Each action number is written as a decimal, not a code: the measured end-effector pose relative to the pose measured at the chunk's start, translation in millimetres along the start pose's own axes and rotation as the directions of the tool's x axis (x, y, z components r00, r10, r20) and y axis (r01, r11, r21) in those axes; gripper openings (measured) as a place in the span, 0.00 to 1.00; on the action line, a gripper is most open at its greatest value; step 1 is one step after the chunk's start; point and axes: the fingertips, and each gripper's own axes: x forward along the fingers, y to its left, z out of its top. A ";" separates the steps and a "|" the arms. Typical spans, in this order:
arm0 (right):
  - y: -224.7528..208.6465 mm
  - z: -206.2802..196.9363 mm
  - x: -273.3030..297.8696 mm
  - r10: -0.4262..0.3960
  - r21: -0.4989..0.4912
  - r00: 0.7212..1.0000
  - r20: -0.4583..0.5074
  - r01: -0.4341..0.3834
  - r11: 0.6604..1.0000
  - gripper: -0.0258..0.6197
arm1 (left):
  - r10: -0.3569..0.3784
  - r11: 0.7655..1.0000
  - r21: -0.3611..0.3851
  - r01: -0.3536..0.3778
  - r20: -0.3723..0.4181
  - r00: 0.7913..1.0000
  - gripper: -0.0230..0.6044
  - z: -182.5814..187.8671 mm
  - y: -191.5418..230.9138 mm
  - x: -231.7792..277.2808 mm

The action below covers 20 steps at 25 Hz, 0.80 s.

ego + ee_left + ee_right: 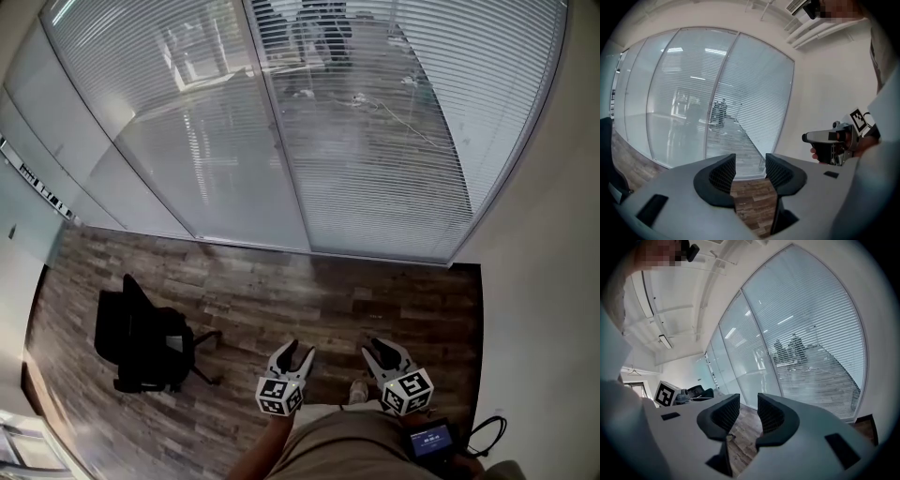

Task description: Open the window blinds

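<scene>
No step looks done yet: the white horizontal-slat window blinds (394, 159) hang lowered at twelve o'clock, well apart from the left gripper (296, 352) and right gripper (382, 348). Both grippers' jaws stand apart with nothing between them. No cord or wand can be made out, and the blinds' top is cut off.

Left gripper (298, 349) and right gripper (378, 344) are grey, with black ribbed jaws.

Left hand-held gripper (299, 350) and right hand-held gripper (379, 344) point forward, jaws apart.
</scene>
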 end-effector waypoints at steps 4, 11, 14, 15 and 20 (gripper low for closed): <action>20.6 4.1 19.5 -0.017 0.007 1.000 0.019 0.016 1.000 0.23 | -0.022 1.000 0.011 0.022 -0.007 1.000 0.37 5.6 22.1 -10.2; 56.7 0.4 58.2 -0.048 0.023 0.998 0.038 0.047 0.999 0.23 | -0.062 0.997 0.043 0.062 -0.019 0.998 0.37 17.1 71.7 -22.2; 67.3 3.5 73.5 -0.061 0.022 0.997 0.045 0.060 0.998 0.23 | -0.075 0.996 0.051 0.076 -0.028 0.997 0.37 21.0 88.0 -24.2; 70.6 4.0 77.7 -0.066 0.021 0.997 0.047 0.065 0.998 0.23 | -0.078 0.995 0.054 0.079 -0.030 0.997 0.37 22.2 93.1 -25.0; 82.2 4.5 95.9 -0.091 -0.001 0.995 0.042 0.091 0.996 0.23 | -0.088 0.995 0.049 0.089 -0.015 0.996 0.37 28.7 118.8 -28.5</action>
